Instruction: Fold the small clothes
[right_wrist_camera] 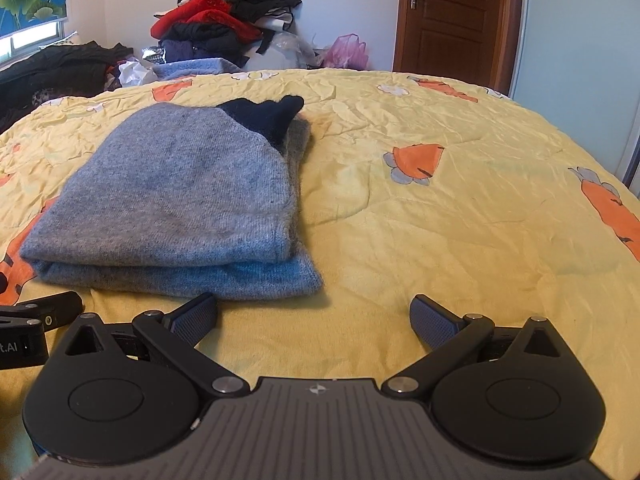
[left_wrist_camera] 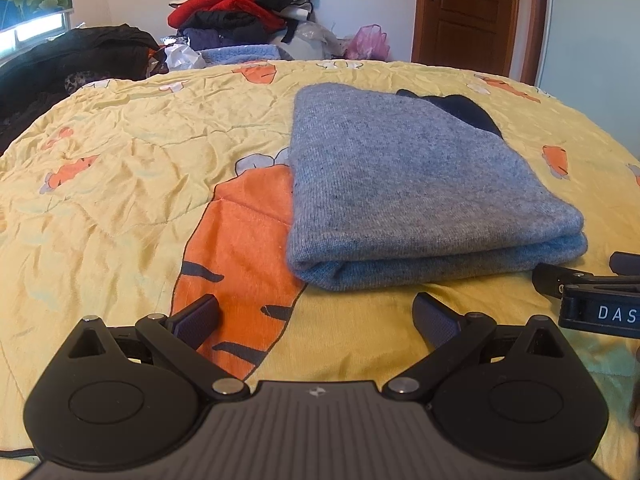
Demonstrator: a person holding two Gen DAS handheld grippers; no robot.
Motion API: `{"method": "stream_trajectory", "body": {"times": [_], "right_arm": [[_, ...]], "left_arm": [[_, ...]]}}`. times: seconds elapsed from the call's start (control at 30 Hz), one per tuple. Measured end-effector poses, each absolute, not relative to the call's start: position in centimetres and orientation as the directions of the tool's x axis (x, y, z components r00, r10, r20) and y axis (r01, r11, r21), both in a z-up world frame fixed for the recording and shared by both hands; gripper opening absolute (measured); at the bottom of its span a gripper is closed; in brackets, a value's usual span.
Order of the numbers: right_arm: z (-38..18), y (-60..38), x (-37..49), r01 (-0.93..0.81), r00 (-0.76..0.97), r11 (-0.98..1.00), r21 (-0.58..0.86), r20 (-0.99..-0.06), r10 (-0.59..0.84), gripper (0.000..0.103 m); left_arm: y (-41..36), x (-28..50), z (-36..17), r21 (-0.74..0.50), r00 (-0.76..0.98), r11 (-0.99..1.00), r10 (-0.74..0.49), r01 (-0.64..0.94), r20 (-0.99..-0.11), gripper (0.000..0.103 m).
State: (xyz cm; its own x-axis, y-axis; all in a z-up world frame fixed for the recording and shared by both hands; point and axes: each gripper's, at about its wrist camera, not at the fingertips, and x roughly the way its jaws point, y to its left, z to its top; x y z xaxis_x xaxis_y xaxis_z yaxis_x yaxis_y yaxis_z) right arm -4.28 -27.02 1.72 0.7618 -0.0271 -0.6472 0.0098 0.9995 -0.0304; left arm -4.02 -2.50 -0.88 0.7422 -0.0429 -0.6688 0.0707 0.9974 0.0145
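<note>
A grey-blue knit garment lies folded in layers on the yellow carrot-print bedspread, with a dark navy piece poking out at its far end. My left gripper is open just short of the fold's near edge, nothing between its fingers. In the right wrist view the same folded garment lies ahead to the left with the navy piece at the back. My right gripper stands open over bare bedspread, beside the garment's near right corner. Each gripper's tip shows at the edge of the other's view.
A tall pile of red and black clothes sits beyond the bed, with dark clothing at the far left and a pink bag nearby. A wooden door stands at the back right. The right half of the bed holds only the bedspread.
</note>
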Motion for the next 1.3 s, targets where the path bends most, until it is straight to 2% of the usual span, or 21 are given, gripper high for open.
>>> {"method": "stream_trajectory", "body": {"times": [1.3], "right_arm": [[1.72, -27.03, -4.37, 0.01, 0.763, 0.999, -0.03, -0.646, -0.027, 0.103]], "left_arm": [[-2.35, -4.09, -1.01, 0.012, 0.75, 0.997, -0.049, 0.076, -0.66, 0.103]]}}
